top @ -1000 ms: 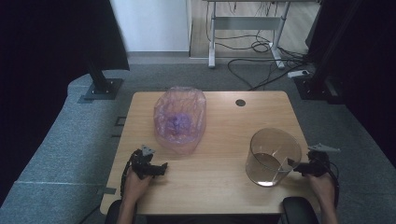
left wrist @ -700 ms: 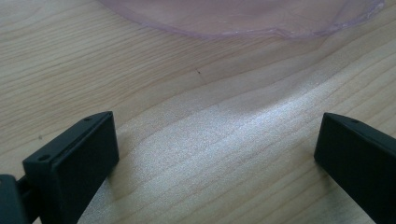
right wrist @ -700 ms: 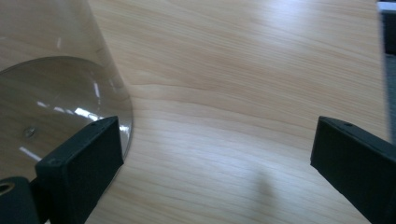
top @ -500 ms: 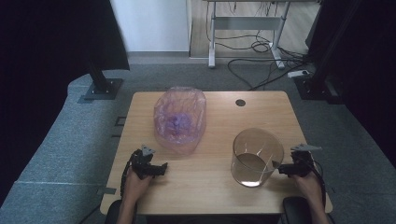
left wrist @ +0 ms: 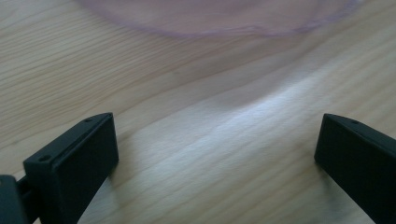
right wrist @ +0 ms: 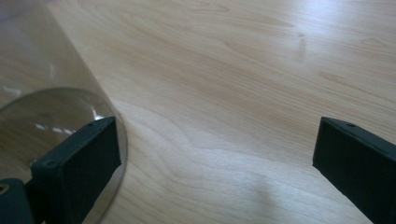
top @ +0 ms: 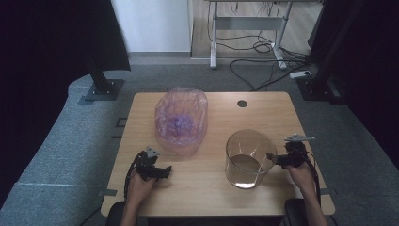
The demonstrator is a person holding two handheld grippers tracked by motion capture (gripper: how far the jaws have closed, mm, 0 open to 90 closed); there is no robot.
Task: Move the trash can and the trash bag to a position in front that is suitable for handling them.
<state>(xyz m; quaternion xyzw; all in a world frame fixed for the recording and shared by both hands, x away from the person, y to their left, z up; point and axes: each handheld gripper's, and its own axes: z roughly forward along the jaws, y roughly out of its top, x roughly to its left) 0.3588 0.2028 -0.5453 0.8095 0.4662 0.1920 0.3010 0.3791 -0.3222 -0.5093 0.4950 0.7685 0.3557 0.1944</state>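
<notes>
A clear round container [top: 249, 157] stands on the wooden table [top: 263, 113], right of centre, and its wall and base [right wrist: 42, 102] fill the left of the right gripper view. My right gripper [top: 274, 160] [right wrist: 217, 140] is open, low over the table, with one jaw against the container's outer wall and bare wood between the jaws. A pink translucent bag [top: 181, 121] with something purple inside sits left of centre; its lower edge [left wrist: 215, 18] lies ahead of my left gripper [top: 164, 170] [left wrist: 219, 135]. That gripper is open just above the table, short of the bag.
A small dark round hole [top: 242, 103] marks the table's far side. Grey floor surrounds the table, with a black stand base [top: 101, 89] at the far left and cables [top: 263, 47] beyond the far edge.
The clear container has slid left across the table, and my right gripper has moved left alongside it. The left gripper and the bag have stayed put.
</notes>
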